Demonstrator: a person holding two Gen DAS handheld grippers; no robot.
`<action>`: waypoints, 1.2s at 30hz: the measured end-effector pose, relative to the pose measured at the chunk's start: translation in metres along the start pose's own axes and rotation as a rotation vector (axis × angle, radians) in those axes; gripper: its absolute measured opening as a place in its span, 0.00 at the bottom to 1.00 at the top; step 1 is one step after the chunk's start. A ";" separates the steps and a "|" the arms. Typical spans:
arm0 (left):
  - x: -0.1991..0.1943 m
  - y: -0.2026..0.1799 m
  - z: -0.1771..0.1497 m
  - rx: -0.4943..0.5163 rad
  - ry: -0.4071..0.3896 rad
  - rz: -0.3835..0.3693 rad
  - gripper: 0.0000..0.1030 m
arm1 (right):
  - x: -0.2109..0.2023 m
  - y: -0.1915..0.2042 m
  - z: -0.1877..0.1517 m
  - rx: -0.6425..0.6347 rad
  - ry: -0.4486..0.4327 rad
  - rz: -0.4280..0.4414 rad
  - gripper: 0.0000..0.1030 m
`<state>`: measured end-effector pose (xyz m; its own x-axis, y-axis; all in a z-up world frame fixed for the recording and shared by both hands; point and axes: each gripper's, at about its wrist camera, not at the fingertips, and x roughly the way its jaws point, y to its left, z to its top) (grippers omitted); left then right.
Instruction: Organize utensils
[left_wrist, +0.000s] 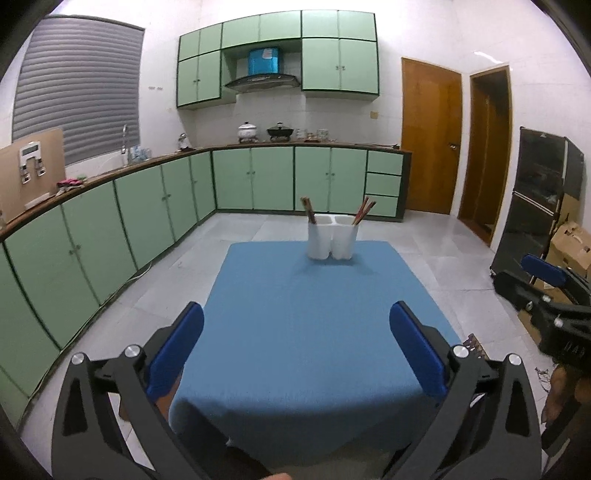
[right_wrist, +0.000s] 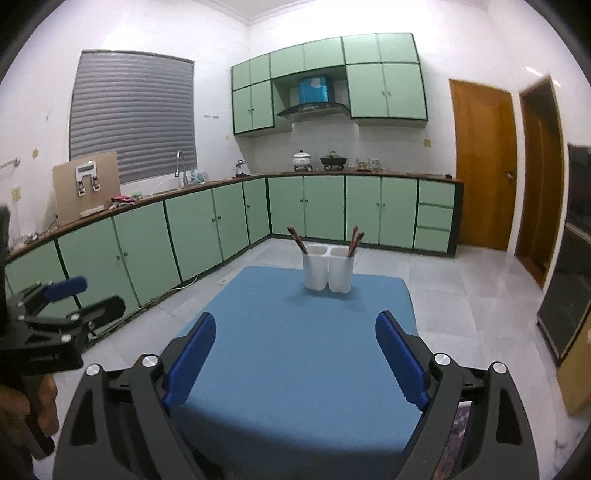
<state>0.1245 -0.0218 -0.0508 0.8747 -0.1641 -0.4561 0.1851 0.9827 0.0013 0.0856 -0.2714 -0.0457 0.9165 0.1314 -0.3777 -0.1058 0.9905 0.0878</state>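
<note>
Both your tongs are wide open with nothing in them: left gripper (left_wrist: 295, 325) and right gripper (right_wrist: 295, 336) just hang over the near end of the blue tablecloth (left_wrist: 295, 295). The white two-cup holder (left_wrist: 332, 238) sits at the far edge, chopsticks (left_wrist: 308, 210) leaning in each side.

faint print on the left tool (right_wrist: 55, 295), too blurred to read
</note>
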 end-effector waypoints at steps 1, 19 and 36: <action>-0.005 0.000 -0.004 -0.007 0.010 0.008 0.95 | -0.006 0.000 -0.002 0.006 0.001 -0.009 0.85; -0.068 -0.011 -0.017 -0.040 -0.053 0.020 0.95 | -0.045 0.007 -0.020 0.001 -0.028 -0.029 0.90; -0.080 -0.009 -0.017 -0.068 -0.080 0.040 0.95 | -0.053 0.016 -0.026 -0.008 -0.031 -0.030 0.90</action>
<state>0.0455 -0.0160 -0.0297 0.9142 -0.1285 -0.3843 0.1210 0.9917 -0.0438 0.0256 -0.2613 -0.0487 0.9307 0.1003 -0.3517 -0.0809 0.9943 0.0694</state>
